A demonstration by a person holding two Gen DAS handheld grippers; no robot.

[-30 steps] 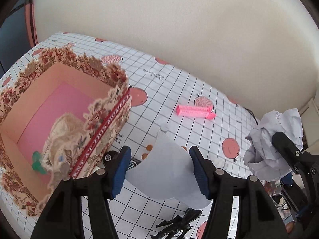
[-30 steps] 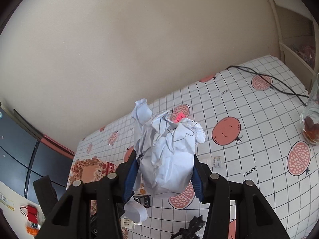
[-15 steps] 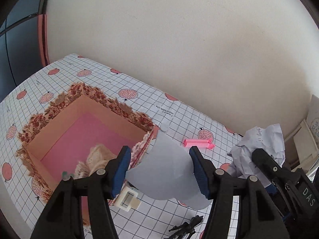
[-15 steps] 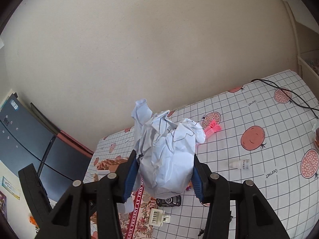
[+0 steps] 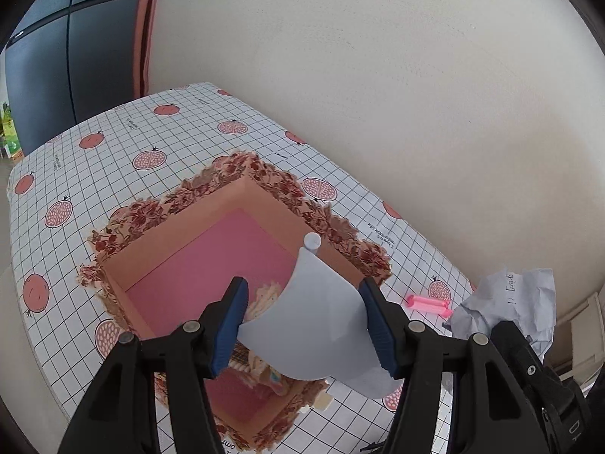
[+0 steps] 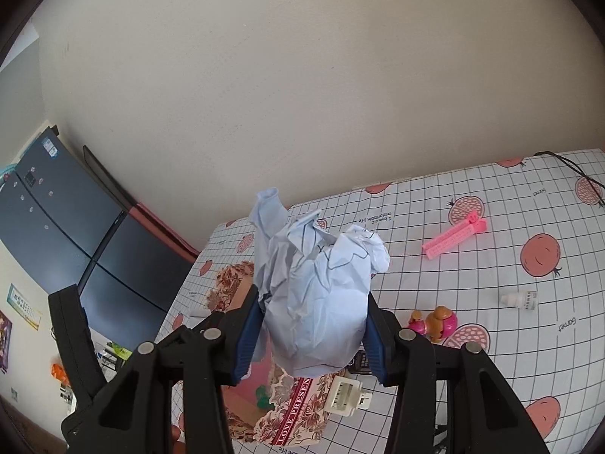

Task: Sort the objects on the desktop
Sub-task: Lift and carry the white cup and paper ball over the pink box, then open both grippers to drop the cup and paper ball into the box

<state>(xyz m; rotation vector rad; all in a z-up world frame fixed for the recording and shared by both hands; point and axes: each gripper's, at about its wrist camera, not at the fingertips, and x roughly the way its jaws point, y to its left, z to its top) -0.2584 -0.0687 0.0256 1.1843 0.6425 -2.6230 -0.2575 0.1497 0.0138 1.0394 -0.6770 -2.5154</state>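
My left gripper [image 5: 304, 327] is shut on a pale grey curled sheet of soft plastic [image 5: 321, 317], held above the open floral gift box [image 5: 181, 234] with a pink floor. A crumpled cloth-like item [image 5: 264, 299] lies inside the box, partly hidden behind the sheet. My right gripper [image 6: 312, 335] is shut on a crumpled ball of white paper [image 6: 315, 287] with pen lines on it, hovering over the box's near corner [image 6: 295, 416]. In the left wrist view that paper ball [image 5: 510, 302] and the right gripper's black body show at the right.
A pink clip [image 6: 453, 240] lies on the checked pomegranate tablecloth [image 6: 491, 283] near the wall. A small white dropper bottle [image 6: 522, 299], toy figures [image 6: 435, 321], a white plug adapter [image 6: 346, 395] and a small dark item sit beside the box. A black cable [image 6: 574, 168] runs at the far right.
Both grippers moved left and rose, still holding their loads. The plastic sheet went from beside the box to over its inside; the paper ball came over the box's corner.
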